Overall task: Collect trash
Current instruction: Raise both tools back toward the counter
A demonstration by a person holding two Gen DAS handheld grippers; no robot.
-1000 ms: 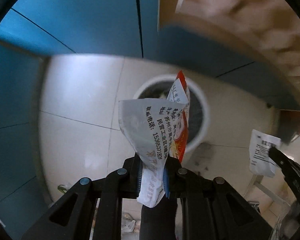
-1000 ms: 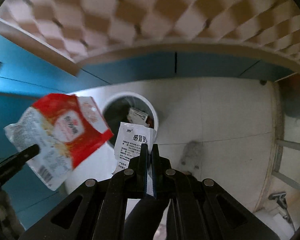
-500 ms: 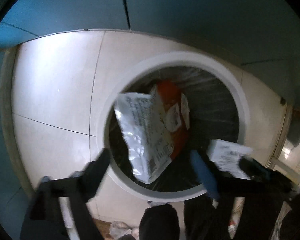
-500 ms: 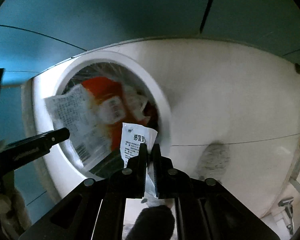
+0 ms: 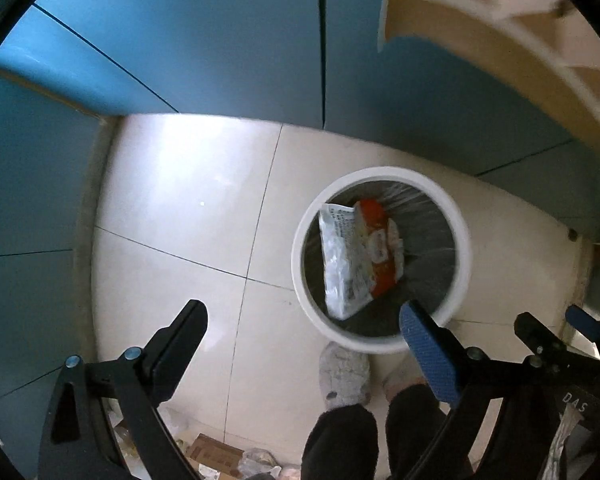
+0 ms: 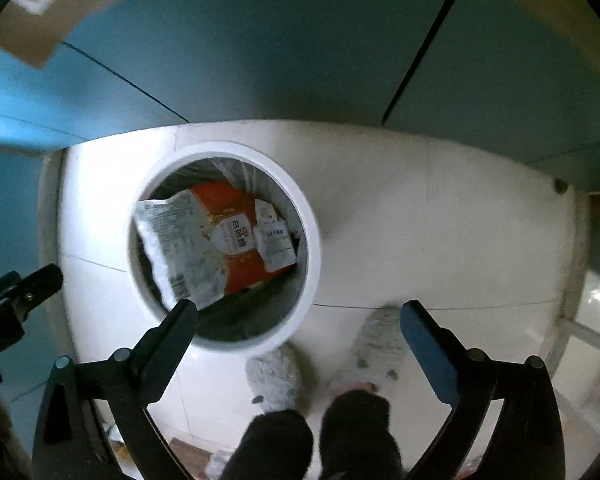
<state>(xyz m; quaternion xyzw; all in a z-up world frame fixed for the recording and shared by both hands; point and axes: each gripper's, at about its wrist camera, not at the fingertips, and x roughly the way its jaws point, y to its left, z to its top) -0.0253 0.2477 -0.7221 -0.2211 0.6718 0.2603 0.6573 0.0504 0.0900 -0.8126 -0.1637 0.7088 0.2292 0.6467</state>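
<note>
A round white trash bin (image 5: 462, 240) (image 6: 314, 240) with a clear liner stands on the tiled floor. Inside it lie a red and silver snack bag (image 5: 352, 256) (image 6: 204, 240) and a small white sachet (image 6: 274, 236). My left gripper (image 5: 304, 320) is open and empty, held above the floor at the bin's left. My right gripper (image 6: 298, 320) is open and empty above the bin's near rim. The right gripper's tip also shows in the left wrist view (image 5: 560, 332), and a left finger shows in the right wrist view (image 6: 28, 288).
Blue cabinet panels (image 5: 220, 40) surround the floor. A checkered tabletop edge (image 5: 520, 20) hangs over the upper right. The person's grey slippers (image 6: 276, 376) and dark trousers stand just before the bin. Scraps and cardboard (image 5: 216, 456) lie on the floor below.
Both grippers opened and let go: the snack bag and the white sachet dropped into the bin. Both grippers have risen away from the bin.
</note>
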